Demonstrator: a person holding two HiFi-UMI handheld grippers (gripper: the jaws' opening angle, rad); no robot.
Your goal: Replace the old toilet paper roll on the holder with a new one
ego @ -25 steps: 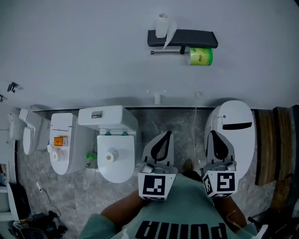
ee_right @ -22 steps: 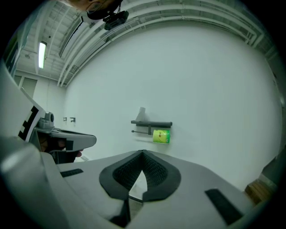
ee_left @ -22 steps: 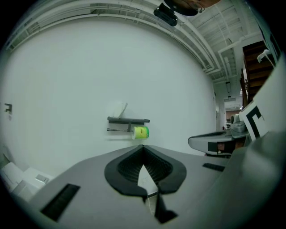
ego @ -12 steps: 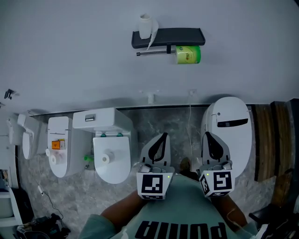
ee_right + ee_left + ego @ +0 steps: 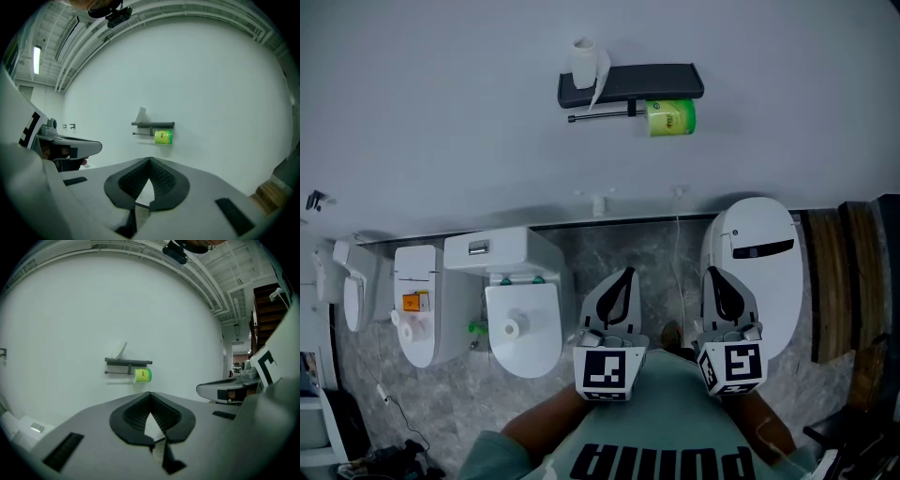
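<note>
Wall holder [image 5: 631, 82] noted shifted toward 9 o'clock in head view since a second ago. Left claw [image 5: 627, 272] and right claw [image 5: 716, 272] are held shut, nothing gripped, at 6 o'clock, well apart from holder. White roll [image 5: 583, 62] is stood on holder's top, left end. Green-wrapped roll [image 5: 670, 117] is seen beneath its right end.

Shirt [image 5: 675, 417]: large dark letters "PUMA", upside down in head view, cut by the frame edge. Green-wrapped roll [image 5: 670, 117]: print illegible. Orange sticker [image 5: 416, 302] on white toilet [image 5: 422, 342]: illegible.
</note>
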